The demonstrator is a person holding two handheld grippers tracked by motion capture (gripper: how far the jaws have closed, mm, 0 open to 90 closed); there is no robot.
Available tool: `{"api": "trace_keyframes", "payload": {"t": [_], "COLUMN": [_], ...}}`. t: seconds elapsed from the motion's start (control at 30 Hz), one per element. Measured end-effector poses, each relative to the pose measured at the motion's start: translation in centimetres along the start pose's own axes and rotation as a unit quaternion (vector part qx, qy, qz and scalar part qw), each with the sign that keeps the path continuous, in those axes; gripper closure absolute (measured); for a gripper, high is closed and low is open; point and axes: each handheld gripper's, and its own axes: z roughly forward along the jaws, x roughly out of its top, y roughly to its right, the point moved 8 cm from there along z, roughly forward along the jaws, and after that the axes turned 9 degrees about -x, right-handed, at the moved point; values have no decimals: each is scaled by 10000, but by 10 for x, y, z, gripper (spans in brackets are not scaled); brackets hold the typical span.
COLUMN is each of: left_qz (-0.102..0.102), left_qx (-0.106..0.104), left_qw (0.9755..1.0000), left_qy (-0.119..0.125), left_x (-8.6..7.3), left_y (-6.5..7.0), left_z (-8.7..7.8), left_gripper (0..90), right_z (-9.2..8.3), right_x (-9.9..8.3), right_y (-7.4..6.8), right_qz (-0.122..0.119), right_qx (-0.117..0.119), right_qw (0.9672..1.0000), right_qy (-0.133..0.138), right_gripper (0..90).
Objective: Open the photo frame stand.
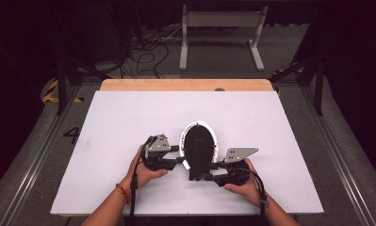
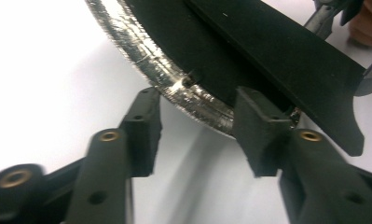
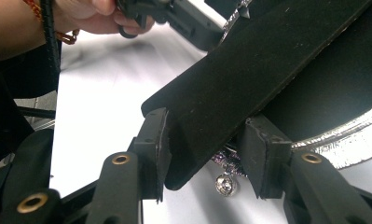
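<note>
Black jaws of the right hand-held gripper (image 3: 204,154) clamp the end of a flat black strap (image 3: 249,79), one pad on each side of it. A small silver bead (image 3: 225,184) hangs just under the strap between the jaws. The strap runs across a black oval pad (image 1: 200,143) edged with a silver rim (image 2: 141,56), which lies on the white table (image 1: 129,117) near its front middle, between the two hands. The left hand-held gripper (image 2: 195,123) sits at the oval's left edge with its jaws apart; the silver rim lies between the pads, the right pad against the rim, the left pad off it. From above, a hand (image 1: 145,172) grips each tool.
</note>
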Motion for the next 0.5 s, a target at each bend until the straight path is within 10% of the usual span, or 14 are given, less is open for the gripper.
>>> {"api": "trace_keyframes", "payload": {"t": [0.5], "left_qz": [-101], "left_qx": [-222], "left_qw": [9997], "left_qy": [-13], "left_x": [2], "left_y": [1], "left_z": [5], "left_gripper": [374], "right_z": [0], "right_x": [5], "right_y": [-10], "right_qz": [-547], "right_qx": [-93], "right_qw": [9984], "right_qy": [127], "right_gripper": [555]}}
